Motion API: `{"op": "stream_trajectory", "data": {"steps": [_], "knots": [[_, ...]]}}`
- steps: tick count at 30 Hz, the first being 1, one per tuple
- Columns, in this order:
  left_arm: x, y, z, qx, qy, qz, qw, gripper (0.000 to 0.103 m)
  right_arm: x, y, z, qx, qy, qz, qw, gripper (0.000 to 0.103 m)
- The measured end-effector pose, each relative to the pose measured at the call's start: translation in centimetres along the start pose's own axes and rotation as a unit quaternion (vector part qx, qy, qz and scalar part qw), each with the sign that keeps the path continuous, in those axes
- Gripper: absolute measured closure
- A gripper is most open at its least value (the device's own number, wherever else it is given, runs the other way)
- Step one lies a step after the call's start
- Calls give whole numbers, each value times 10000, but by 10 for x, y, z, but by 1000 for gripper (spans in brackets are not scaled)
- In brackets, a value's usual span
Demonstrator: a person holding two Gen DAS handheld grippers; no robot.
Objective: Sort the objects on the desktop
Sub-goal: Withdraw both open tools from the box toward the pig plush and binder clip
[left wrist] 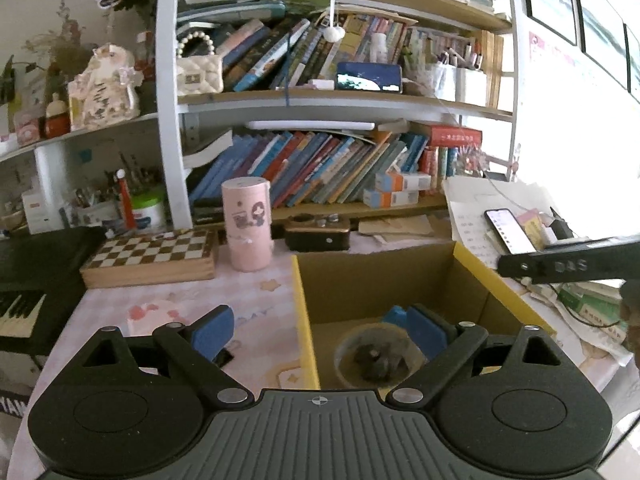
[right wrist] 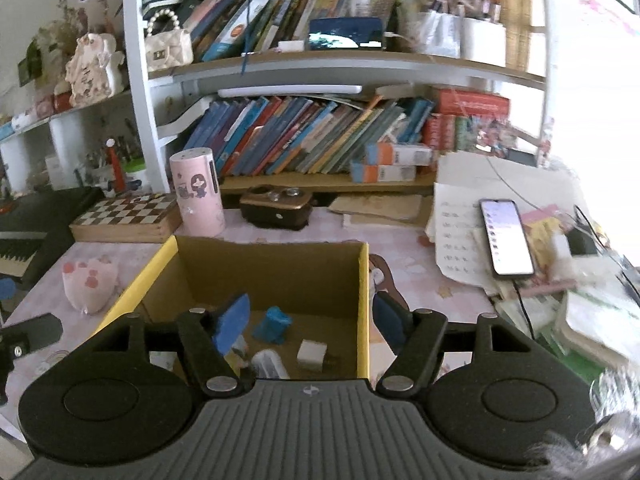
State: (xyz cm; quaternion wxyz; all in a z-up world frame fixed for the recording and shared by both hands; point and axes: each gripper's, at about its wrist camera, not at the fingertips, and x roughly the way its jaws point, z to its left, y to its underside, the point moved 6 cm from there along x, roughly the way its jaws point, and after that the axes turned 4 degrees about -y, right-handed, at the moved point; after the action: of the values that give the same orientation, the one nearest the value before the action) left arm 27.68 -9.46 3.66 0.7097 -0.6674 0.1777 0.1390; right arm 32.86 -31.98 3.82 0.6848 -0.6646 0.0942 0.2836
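Both grippers, left (left wrist: 320,334) and right (right wrist: 310,322), jaws wide and empty, over cardboard box (right wrist: 362,280) on worktop (right wrist: 412,268).

Desk (right wrist: 280,236) with a pink patterned cover is carrying an open cardboard box (right wrist: 362,280) near its front, with a chessboard (right wrist: 128,216), a pink cylinder (right wrist: 196,196) and a dark brown case (right wrist: 276,206) sitting behind it in a row along the back. A pink paw-shaped thing (right wrist: 90,282) is lying left of the box, and a stack of papers (right wrist: 456,236) is sitting to the right with a lit phone (right wrist: 506,238) resting on top. A black keyboard (left wrist: 24,300) is sitting at the left edge, beside the chessboard.
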Motion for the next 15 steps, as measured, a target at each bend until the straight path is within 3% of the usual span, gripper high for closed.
{"op": "stream_trajectory", "data": {"steps": [15], "knots": [[-31, 44, 40, -24, -13, 226, 9997, 8, -42, 72, 42, 613, 473, 297, 9966, 37]]}}
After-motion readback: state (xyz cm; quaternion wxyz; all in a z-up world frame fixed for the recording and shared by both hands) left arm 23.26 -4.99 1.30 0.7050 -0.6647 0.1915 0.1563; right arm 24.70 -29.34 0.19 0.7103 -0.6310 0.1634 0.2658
